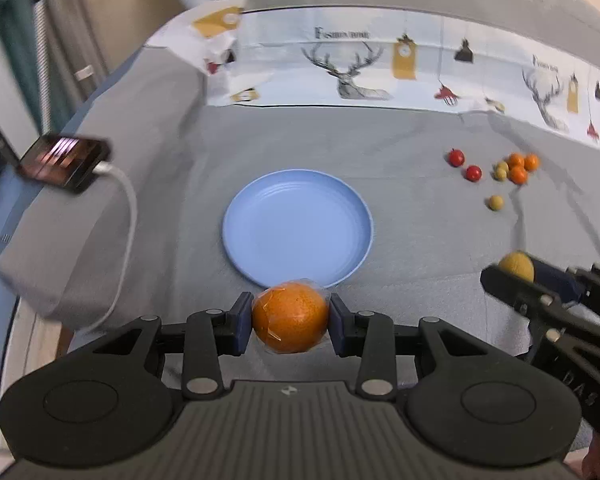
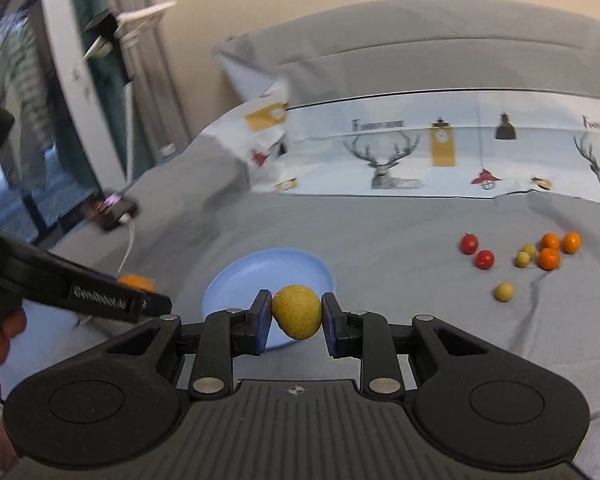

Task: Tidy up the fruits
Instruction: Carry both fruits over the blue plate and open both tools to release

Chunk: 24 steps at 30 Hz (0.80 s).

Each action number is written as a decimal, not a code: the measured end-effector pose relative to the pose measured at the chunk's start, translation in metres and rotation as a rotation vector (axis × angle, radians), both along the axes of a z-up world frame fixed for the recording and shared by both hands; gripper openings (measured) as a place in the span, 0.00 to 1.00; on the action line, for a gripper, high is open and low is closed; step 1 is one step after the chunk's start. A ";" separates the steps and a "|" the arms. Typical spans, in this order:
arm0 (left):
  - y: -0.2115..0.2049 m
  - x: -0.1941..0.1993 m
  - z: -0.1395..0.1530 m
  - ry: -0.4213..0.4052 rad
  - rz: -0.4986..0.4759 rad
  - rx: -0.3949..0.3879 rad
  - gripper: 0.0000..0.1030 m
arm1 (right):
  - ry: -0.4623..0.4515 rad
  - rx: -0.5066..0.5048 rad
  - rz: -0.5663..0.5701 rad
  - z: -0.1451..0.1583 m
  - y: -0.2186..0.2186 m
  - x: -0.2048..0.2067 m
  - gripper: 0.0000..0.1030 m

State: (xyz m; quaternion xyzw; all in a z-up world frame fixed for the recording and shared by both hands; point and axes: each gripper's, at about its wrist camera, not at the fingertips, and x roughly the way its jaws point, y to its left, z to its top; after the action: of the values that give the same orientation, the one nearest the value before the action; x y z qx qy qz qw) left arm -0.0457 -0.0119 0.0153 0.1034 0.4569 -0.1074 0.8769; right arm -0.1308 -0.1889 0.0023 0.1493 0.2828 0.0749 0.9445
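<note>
Held between the blue pads of the left gripper: a round orange fruit in a thin clear wrap, pinched from both sides, jaws only partly closed because of the fruit's width. Held in the right gripper: a small yellowish-green, rough-skinned, egg-shaped fruit, clamped at its two sides with the jaws almost fully shut on it. Ahead of both grippers, on the grey bed sheet: a round light-blue plastic plate with nothing on it. Seen from the left wrist view, the near rim of that plate just beyond and below the orange, nearly straight ahead along the fingers; probably only a short forward and downward move needed there. Seen from the right wrist view, the same plate behind the yellowish fruit and a little to the left of it. Left gripper judged the nearer one to the plate, so likely first to release. Egg-shaped fruit gripped across its short width, long axis roughly upright and a little tilted. Well apart, far to the right on the sheet: two small red tomatoes, three small orange fruits and three little yellowish balls, not yet collected. Far left on a fold of sheet: a dark phone with a white cable.
</note>
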 end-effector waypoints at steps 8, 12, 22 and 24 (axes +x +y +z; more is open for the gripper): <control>0.030 -0.021 0.004 -0.009 0.030 -0.101 0.41 | 0.003 -0.119 0.052 0.014 0.042 -0.021 0.27; 0.037 -0.024 0.009 -0.027 0.029 -0.126 0.41 | -0.008 -0.148 0.044 0.019 0.050 -0.025 0.27; 0.043 -0.020 0.008 -0.027 0.035 -0.148 0.41 | -0.013 -0.184 0.050 0.022 0.059 -0.024 0.27; 0.042 -0.019 0.007 -0.024 0.035 -0.147 0.41 | -0.007 -0.183 0.049 0.021 0.059 -0.023 0.27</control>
State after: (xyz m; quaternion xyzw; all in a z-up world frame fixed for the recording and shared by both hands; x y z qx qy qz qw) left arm -0.0645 0.0305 0.0218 0.0320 0.4392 -0.1240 0.8892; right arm -0.1539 -0.1300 0.0231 0.0551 0.2885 0.0724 0.9531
